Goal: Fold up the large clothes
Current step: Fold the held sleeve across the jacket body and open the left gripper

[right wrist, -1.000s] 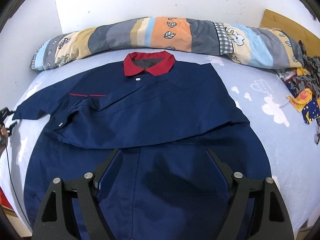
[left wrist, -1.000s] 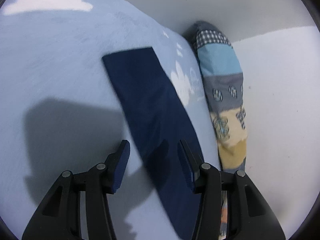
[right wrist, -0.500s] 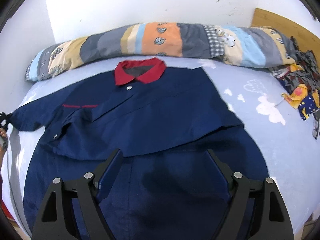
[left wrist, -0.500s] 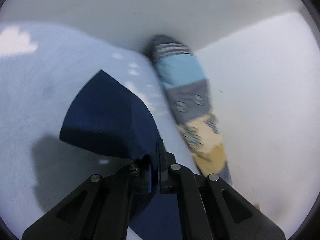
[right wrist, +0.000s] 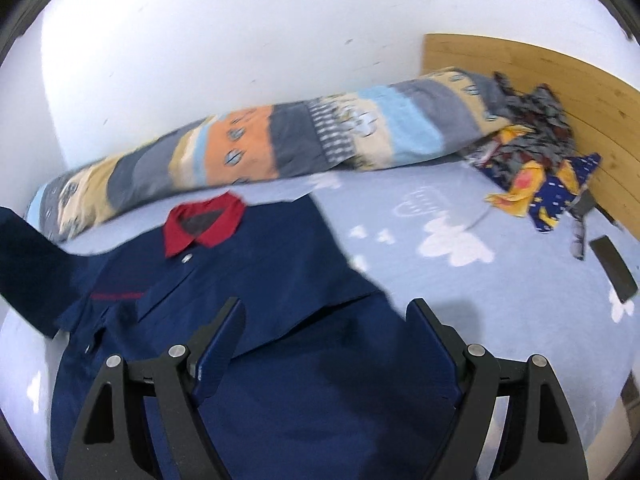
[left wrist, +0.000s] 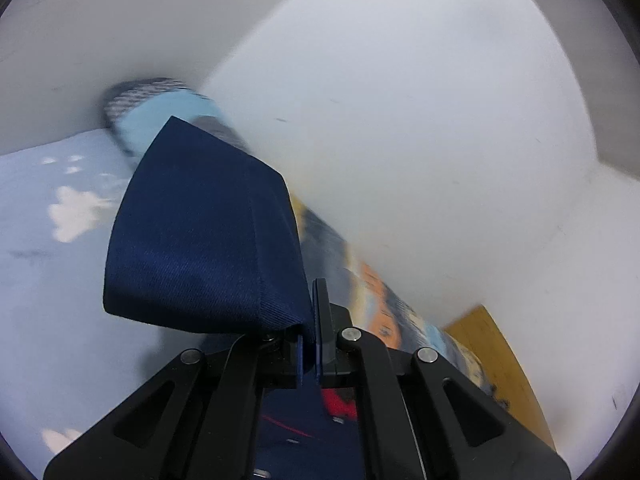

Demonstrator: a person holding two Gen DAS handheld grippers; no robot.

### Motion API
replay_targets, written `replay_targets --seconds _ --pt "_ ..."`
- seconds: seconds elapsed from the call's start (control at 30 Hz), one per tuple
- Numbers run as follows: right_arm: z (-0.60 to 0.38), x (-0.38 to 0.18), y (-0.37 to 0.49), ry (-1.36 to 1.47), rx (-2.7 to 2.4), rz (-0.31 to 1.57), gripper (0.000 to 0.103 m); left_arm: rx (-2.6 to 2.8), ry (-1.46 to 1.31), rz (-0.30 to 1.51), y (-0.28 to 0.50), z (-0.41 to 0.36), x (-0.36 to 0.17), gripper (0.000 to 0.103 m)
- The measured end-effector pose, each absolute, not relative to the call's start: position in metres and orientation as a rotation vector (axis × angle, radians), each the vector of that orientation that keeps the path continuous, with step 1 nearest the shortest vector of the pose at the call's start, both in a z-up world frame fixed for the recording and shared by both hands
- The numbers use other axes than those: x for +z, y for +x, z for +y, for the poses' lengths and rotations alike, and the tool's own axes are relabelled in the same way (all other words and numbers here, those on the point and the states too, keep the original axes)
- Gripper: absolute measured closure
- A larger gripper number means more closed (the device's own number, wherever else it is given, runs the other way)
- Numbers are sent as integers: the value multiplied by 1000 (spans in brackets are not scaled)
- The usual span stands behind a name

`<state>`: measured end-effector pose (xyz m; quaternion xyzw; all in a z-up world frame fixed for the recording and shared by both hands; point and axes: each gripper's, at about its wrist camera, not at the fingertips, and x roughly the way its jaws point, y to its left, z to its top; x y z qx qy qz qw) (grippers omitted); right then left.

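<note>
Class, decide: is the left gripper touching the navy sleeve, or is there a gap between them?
Touching. The left wrist view shows the left gripper shut on the navy sleeve, with the cloth pinched between its pads and lifted off the bed.

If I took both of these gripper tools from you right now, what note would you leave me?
Left gripper: shut on the end of the navy shirt's sleeve, lifted off the bed.
Right gripper: open, holding nothing, over the lower part of the shirt.
Shirt: lies front up on the blue cloud-print sheet, red collar toward the patchwork bolster. Its other side looks already folded in across the front.
Left to do, probably: carry the held sleeve in over the body, lay it flat, then fold the bottom up toward the collar.
Off to the side: a heap of patterned clothes by the wooden headboard.
</note>
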<state>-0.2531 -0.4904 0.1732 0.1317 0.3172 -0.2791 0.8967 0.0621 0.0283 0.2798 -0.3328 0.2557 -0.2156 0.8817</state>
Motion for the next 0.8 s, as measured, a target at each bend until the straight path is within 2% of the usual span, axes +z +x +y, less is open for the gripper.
replay_targets --seconds 0.2,0.3,0.4,0.53,0.67,0.8 --pt "-516 190 -279 294 -631 588 20 -608 -616 537 32 -90 339 101" --pt "-526 196 -291 299 -646 562 20 -665 -569 563 23 -149 347 101" --pt "-538 200 -303 339 -648 544 20 -710 -527 620 14 -208 334 101" --pt "-555 204 -315 374 -653 529 20 -774 -469 741 -8 -288 278 101" --pt "-571 204 -327 410 -676 522 18 -769 -351 876 -31 -364 196 101" --pt "-587 202 -338 460 -689 523 18 -720 -233 992 -50 -407 121 101"
